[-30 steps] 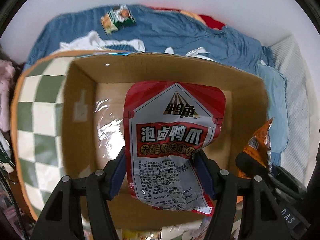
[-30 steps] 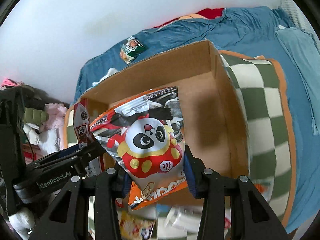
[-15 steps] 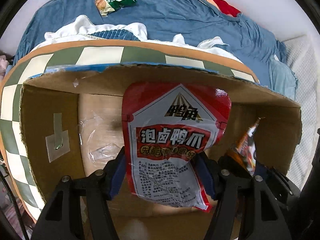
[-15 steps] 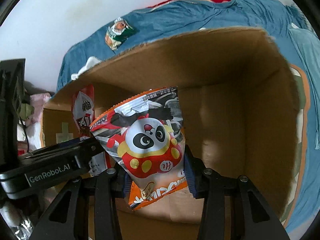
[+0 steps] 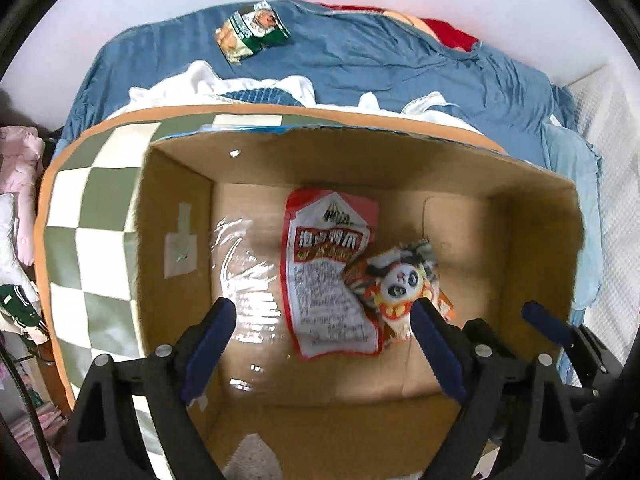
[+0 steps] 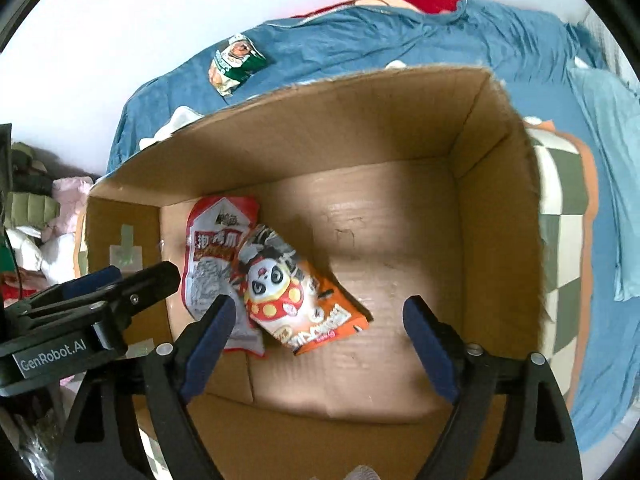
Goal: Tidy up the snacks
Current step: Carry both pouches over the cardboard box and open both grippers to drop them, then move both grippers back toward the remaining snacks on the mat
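Observation:
A red and white snack pack (image 5: 328, 276) (image 6: 218, 256) lies flat on the floor of the open cardboard box (image 5: 532, 240) (image 6: 496, 184). An orange panda snack pack (image 5: 396, 284) (image 6: 296, 296) lies beside it, partly over its right edge. My left gripper (image 5: 320, 344) is open and empty above the box's near side. My right gripper (image 6: 316, 340) is open and empty above the box. A green snack pack (image 5: 252, 30) (image 6: 234, 62) lies on the blue bedding behind the box.
The box sits on a green and white checkered cushion (image 5: 92, 220) (image 6: 564, 224) on a bed with blue sheets (image 5: 380, 68) and white cloth (image 5: 200, 80). Piled clothes (image 6: 36, 216) lie at the left. A white wall is behind.
Both grippers opened and let go of their packs, which dropped onto the box floor. Both grippers rose back above the box.

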Action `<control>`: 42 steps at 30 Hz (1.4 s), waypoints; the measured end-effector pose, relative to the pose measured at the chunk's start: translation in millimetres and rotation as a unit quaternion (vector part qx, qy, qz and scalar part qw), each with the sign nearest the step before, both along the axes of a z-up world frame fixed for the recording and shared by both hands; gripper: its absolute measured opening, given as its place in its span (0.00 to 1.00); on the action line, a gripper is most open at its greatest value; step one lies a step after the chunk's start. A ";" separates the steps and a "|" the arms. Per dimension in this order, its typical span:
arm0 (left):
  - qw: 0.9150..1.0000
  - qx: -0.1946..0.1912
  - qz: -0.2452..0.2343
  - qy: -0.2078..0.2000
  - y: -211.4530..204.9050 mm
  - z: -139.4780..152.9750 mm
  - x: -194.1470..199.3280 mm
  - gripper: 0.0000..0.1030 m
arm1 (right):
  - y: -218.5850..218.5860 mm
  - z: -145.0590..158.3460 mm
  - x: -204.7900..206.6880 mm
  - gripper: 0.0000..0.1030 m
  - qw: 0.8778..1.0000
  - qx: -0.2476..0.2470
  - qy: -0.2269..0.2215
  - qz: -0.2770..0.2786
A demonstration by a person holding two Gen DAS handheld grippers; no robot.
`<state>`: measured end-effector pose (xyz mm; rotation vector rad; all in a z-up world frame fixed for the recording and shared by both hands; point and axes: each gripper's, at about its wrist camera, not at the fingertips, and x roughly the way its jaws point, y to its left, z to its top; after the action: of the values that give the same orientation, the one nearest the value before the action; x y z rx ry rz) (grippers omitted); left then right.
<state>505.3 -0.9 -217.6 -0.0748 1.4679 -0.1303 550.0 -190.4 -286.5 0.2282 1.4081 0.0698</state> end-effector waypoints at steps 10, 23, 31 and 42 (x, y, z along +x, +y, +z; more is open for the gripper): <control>0.997 0.023 0.001 -0.071 7.8 56.6 -71.2 0.87 | 8.4 53.5 -62.0 0.89 0.998 -0.037 -0.046 0.021; 0.991 0.043 0.020 -0.129 0.1 112.8 -155.9 0.86 | -2.5 119.5 -151.7 0.89 0.993 -0.046 -0.108 0.024; 0.989 0.010 0.061 -0.136 4.9 128.5 -196.1 0.87 | -18.9 156.4 -195.2 0.90 0.990 -0.034 -0.138 0.023; 0.975 -0.078 0.199 0.063 73.7 9.2 -256.9 0.86 | -55.8 78.9 -274.4 0.90 0.996 0.052 -0.017 -0.070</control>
<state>248.4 72.8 -208.4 -0.5092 1.5384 0.0881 275.7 -246.2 -207.6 0.4099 1.3518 0.0326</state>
